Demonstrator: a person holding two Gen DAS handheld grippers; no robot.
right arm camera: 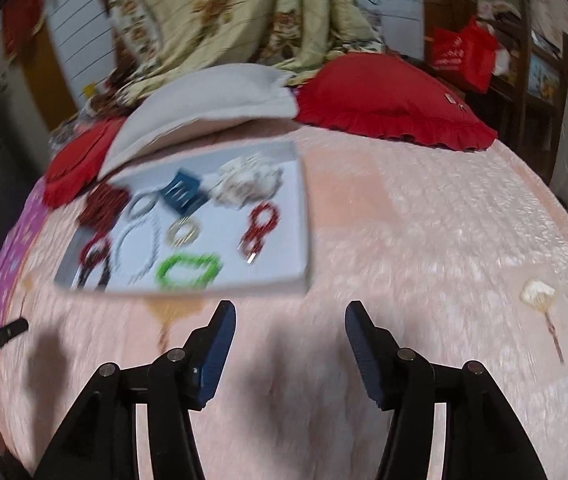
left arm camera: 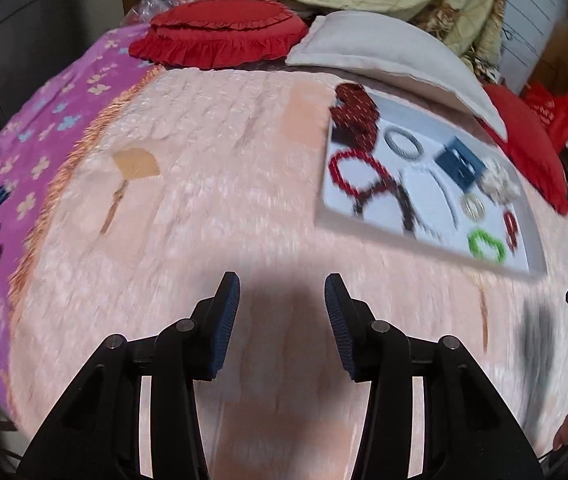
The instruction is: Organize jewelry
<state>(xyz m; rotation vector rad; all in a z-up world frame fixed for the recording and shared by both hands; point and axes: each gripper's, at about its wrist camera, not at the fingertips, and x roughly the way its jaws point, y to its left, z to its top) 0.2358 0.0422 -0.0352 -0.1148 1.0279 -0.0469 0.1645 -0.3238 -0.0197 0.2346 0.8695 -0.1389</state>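
Observation:
A white tray point(left arm camera: 436, 254) lies on the pink bedspread, right of my left gripper point(left arm camera: 282, 292), which is open and empty above bare bedspread. The tray holds several pieces: a green bracelet point(left arm camera: 486, 245), a red bead bracelet point(left arm camera: 358, 171), a grey bangle point(left arm camera: 403, 143), a blue hair claw point(left arm camera: 460, 162) and a white scrunchie point(left arm camera: 500, 182). In the right wrist view the tray point(right arm camera: 302, 240) lies ahead and left of my right gripper point(right arm camera: 290, 320), which is open and empty. The green bracelet point(right arm camera: 188, 271) and red earrings point(right arm camera: 260, 226) sit nearest it. Both views are blurred.
A white pillow point(left arm camera: 396, 52) and red frilled cushions point(left arm camera: 220, 36) point(right arm camera: 396, 100) lie at the head of the bed behind the tray. A floral blanket point(right arm camera: 244, 12) is piled behind them. A purple cloth point(left arm camera: 24, 140) covers the left side.

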